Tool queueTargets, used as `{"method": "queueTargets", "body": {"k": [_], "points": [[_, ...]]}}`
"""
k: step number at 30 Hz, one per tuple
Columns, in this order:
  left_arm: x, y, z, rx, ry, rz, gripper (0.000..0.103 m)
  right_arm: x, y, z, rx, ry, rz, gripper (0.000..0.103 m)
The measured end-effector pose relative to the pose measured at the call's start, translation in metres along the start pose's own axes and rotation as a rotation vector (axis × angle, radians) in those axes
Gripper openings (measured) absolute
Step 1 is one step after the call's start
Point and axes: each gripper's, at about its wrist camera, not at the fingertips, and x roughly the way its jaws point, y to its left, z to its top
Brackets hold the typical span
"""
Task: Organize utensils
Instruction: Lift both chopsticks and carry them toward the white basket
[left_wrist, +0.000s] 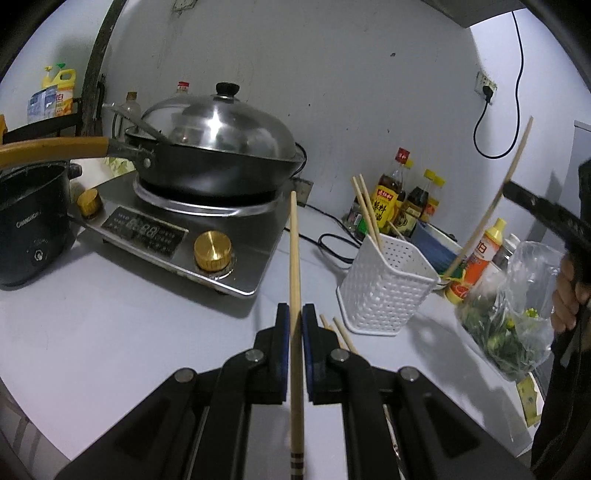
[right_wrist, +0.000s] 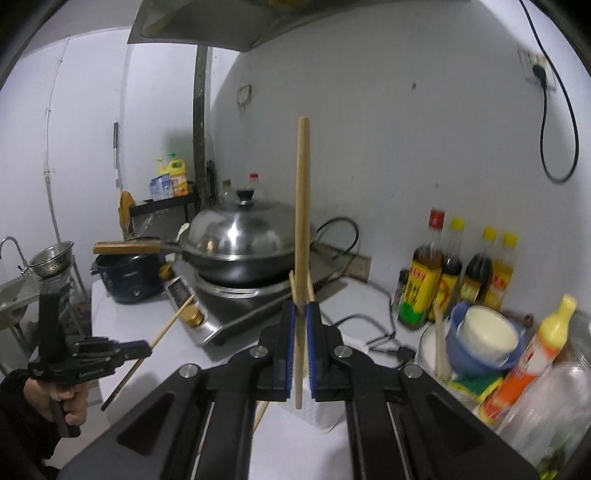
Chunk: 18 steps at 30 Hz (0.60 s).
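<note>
In the left wrist view my left gripper (left_wrist: 295, 314) is shut on a wooden chopstick (left_wrist: 294, 251) that runs forward between its blue pads above the counter. A white perforated holder (left_wrist: 384, 291) stands just to the right with two chopsticks (left_wrist: 365, 210) leaning in it. Loose chopsticks (left_wrist: 341, 334) lie on the counter beside my fingers. In the right wrist view my right gripper (right_wrist: 303, 312) is shut on a second chopstick (right_wrist: 302, 206), held nearly upright over the holder (right_wrist: 317, 413), which is mostly hidden beneath the fingers. The left gripper (right_wrist: 147, 349) shows at the left with its chopstick (right_wrist: 168, 326).
An induction cooker (left_wrist: 207, 254) carries a lidded wok (left_wrist: 218, 147) with a long handle. A dark rice cooker (left_wrist: 29, 225) stands at the left. Sauce bottles (right_wrist: 458, 273), stacked bowls (right_wrist: 480, 339) and a squeeze bottle (right_wrist: 532, 358) crowd the right; a bag of greens (left_wrist: 506, 317) lies nearby.
</note>
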Motion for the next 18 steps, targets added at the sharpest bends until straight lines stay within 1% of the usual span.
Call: {"method": "queueTargets", "body": {"k": [4, 8, 11, 13, 16, 18], "points": [[0.002, 0.004, 0.003, -0.006, -0.012, -0.008, 0.006, 0.014, -0.003, 0.016, -0.029, -0.013, -0.032, 0.005], [0.002, 0.009, 0.006, -0.013, -0.022, -0.006, 0.006, 0.039, -0.006, 0.019, -0.045, 0.023, -0.060, 0.006], [0.002, 0.012, 0.007, -0.024, -0.028, -0.009, 0.006, 0.071, -0.009, 0.008, -0.060, 0.102, -0.099, 0.006], [0.002, 0.013, 0.007, -0.025, -0.032, -0.010, 0.006, 0.089, -0.013, -0.003, -0.050, 0.148, -0.103, 0.006], [0.003, 0.015, 0.008, -0.028, -0.034, -0.010, 0.006, 0.113, -0.018, -0.019, -0.036, 0.201, -0.115, 0.006], [0.004, 0.015, 0.008, -0.029, -0.034, -0.010, 0.006, 0.124, -0.020, -0.027, -0.015, 0.219, -0.104, 0.006]]}}
